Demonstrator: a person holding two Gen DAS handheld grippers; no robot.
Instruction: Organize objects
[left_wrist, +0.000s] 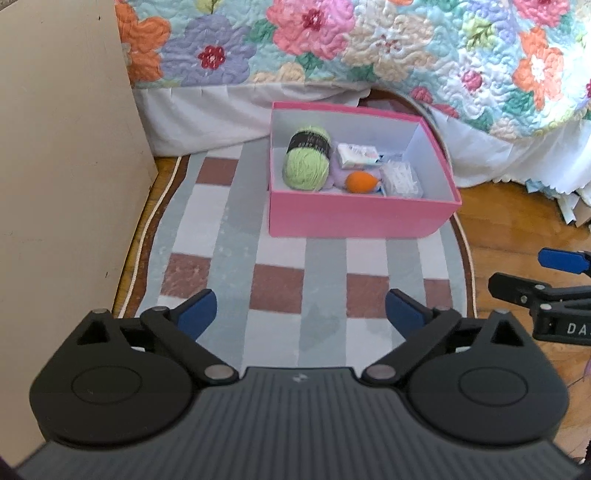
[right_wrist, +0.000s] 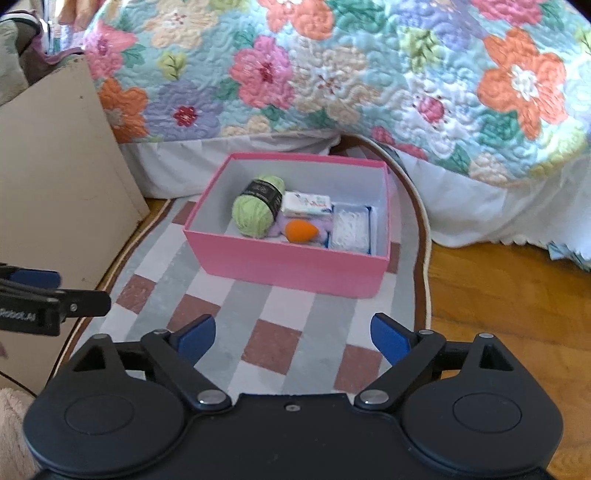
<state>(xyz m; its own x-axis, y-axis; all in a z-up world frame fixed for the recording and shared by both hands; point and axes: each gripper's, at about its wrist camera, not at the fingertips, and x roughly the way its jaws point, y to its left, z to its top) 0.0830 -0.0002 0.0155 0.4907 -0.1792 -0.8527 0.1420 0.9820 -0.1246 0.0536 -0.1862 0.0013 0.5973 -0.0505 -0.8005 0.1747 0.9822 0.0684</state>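
Note:
A pink box (left_wrist: 354, 218) (right_wrist: 288, 266) stands on a checked rug. Inside lie a green yarn ball (left_wrist: 306, 162) (right_wrist: 256, 206), an orange teardrop sponge (left_wrist: 360, 181) (right_wrist: 301, 230), a small white packet (left_wrist: 356, 153) (right_wrist: 306, 205), a lilac soft item under them and a clear case of white bits (left_wrist: 402, 179) (right_wrist: 351, 229). My left gripper (left_wrist: 300, 314) hovers over the rug in front of the box, open and empty. My right gripper (right_wrist: 293, 336) also hangs open and empty short of the box. Each gripper's side shows at the edge of the other's view.
The checked rug (left_wrist: 280, 288) (right_wrist: 236, 317) lies on a wooden floor (right_wrist: 491, 295). A bed with a floral quilt (left_wrist: 369, 44) (right_wrist: 332, 74) rises right behind the box. A beige panel (left_wrist: 62, 166) (right_wrist: 55, 177) stands at the left.

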